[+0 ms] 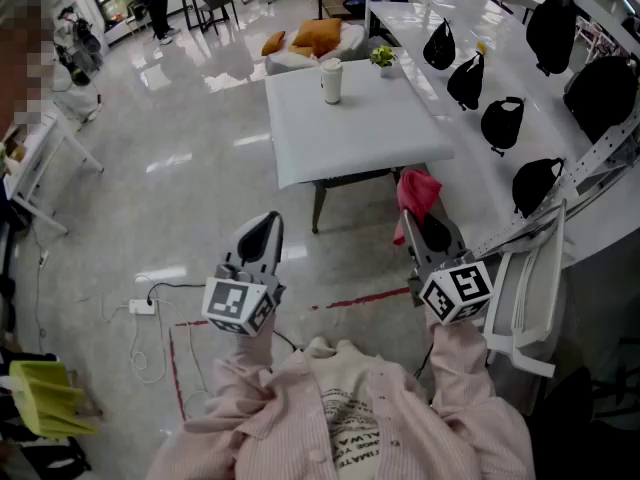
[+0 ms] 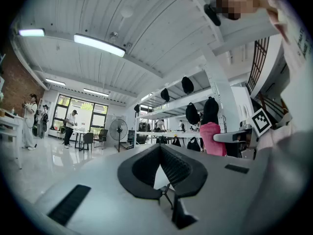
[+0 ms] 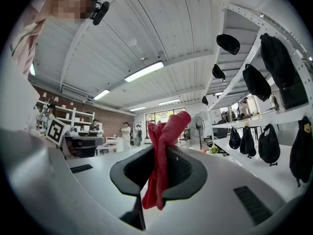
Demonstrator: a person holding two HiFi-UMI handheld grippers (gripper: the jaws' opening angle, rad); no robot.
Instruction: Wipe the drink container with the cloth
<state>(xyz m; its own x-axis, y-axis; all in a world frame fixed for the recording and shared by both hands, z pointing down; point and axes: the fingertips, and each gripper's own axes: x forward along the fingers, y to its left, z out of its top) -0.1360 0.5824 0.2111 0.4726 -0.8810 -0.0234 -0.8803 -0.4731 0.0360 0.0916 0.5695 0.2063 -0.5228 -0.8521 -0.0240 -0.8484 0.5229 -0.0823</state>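
While the left gripper (image 1: 264,226) sits fully closed on nothing, we see the right gripper (image 3: 158,153) clamped on a crumpled red cloth (image 3: 168,126), its soft folds bunched above and below the pads. The lidded white cup (image 1: 331,80) stands upright on the smooth square white table (image 1: 370,133), well ahead, with glossy floor (image 1: 200,168) between.

The cloth (image 3: 168,126) was red-pink against the grey right gripper (image 3: 159,153) with its black jaw linings, the left gripper (image 2: 160,148) showed the same grey and black, and each cube (image 1: 240,306) bore black-and-white square markers. The cup (image 1: 331,81) was off-white on a white bench (image 1: 350,138), with orange cushions (image 1: 315,36) and a green plant (image 1: 382,56) beyond. Black bags (image 1: 500,123) lay on a white shelf (image 1: 512,68), the floor (image 1: 180,168) was glossy pale grey with a red line (image 1: 360,298), and the cardigan (image 1: 400,413) was pale pink.
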